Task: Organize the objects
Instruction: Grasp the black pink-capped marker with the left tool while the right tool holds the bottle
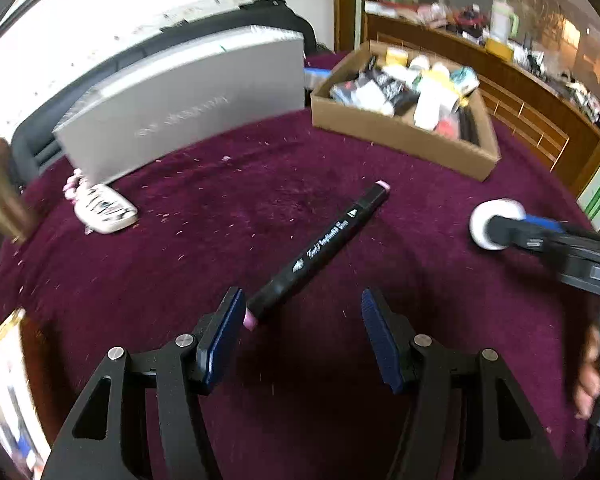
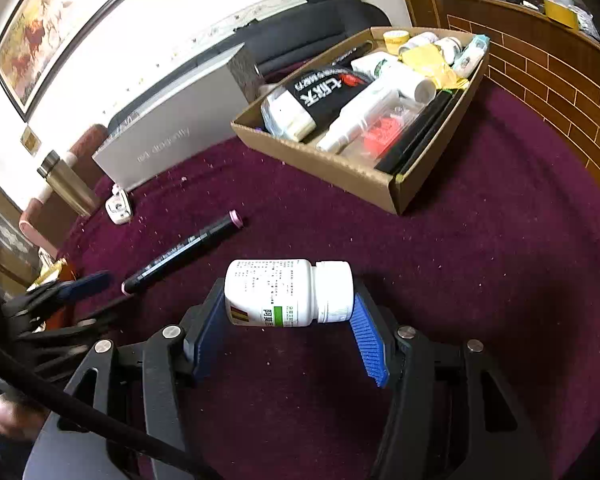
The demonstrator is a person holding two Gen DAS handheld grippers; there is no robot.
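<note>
Left cam: my left claw [image 1: 303, 312] is spread apart with nothing in it, and the black marker [image 1: 320, 250] lies on the purple cloth [image 1: 220, 208], its near pink tip just beside my left pad [image 1: 224, 332], the rest angling away. Right cam: my right claw [image 2: 290, 312] is clamped on the white pill bottle [image 2: 288, 292], sideways between the pads, cap to the right, with the cardboard box [image 2: 340, 172] further back.

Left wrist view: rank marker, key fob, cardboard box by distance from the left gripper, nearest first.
1. marker, near end just ahead of the left gripper, by its left finger.
2. key fob, far left on the cloth.
3. cardboard box, far right, full of items.
</note>
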